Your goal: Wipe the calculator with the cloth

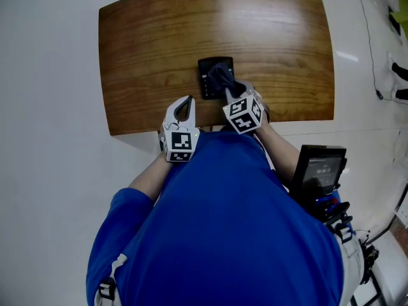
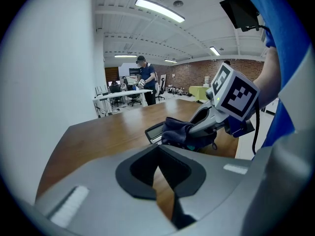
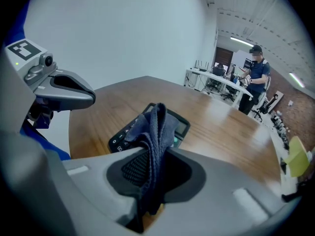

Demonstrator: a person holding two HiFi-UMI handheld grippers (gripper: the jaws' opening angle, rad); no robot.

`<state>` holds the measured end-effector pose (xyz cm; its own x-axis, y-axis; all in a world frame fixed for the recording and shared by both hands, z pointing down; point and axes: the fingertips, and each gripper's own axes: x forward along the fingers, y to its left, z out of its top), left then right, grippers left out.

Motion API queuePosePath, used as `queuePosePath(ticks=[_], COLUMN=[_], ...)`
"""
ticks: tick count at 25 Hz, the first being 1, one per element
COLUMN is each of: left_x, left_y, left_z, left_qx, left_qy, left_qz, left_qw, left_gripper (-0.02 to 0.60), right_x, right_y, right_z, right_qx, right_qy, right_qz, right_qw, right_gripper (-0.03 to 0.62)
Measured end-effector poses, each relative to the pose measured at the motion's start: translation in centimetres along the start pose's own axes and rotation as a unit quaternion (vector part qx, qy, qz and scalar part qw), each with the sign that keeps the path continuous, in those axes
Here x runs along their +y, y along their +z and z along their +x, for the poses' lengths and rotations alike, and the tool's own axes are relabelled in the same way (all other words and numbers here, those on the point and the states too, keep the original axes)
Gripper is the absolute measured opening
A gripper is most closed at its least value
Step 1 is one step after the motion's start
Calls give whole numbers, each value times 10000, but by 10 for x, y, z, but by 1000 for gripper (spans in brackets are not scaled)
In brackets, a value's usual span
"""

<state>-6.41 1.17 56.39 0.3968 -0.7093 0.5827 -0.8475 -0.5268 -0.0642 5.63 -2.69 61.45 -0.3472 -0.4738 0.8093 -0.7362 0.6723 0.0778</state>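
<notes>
a curved wooden worktop [image 1: 153,56] stands on a pale glossy floor [image 1: 44,171] by a white wall [image 3: 123,33]. beyond it are white desks [image 2: 115,96], a brick wall [image 2: 197,73] and ceiling strip lights [image 2: 160,10].

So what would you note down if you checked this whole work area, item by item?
Surface: wooden table, glossy top.
Job's things: black calculator lies near the front edge; dark blue cloth is draped over it.
Clutter: nothing seen.
Grippers: right gripper shut on the cloth; left gripper shut, empty, at the table's front edge.
Cables: black cable hangs by the right gripper; thin cable on the floor.
Surroundings: white floor; open office behind, person standing at desks.
</notes>
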Motion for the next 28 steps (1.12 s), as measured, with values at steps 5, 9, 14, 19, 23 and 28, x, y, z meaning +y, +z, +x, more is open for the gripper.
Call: queuePosePath(ticks=[5,9,14,19,23,28], left_x=[0,2,9,16,16,18], left_y=[4,3,0,-1,0,-1], left_z=[4,4,-5,-21,-29,-26], left_qx=[-74,-64,-17,60,90,109], left_qy=[-27,-15,74,218,264,224], left_qz=[46,-5,-65,-112,-100,-37], left_qw=[10000,10000,10000,9997,9996,9997], left_gripper=[6,6,6,6,6,6], right_x=[-15,-14,13,53,71,59], right_y=[-13,-11,12,36,38,32], right_z=[-4,-5,-8,-7,-2,1], right_qx=[90,92,-105,-291,-223,-177], right_qy=[-192,-197,94,535,742,623], right_qz=[167,163,-54,-349,-495,-402], right_qw=[9996,9996,9999,9975,9958,9971], right_gripper=[63,63,63,63,63,63])
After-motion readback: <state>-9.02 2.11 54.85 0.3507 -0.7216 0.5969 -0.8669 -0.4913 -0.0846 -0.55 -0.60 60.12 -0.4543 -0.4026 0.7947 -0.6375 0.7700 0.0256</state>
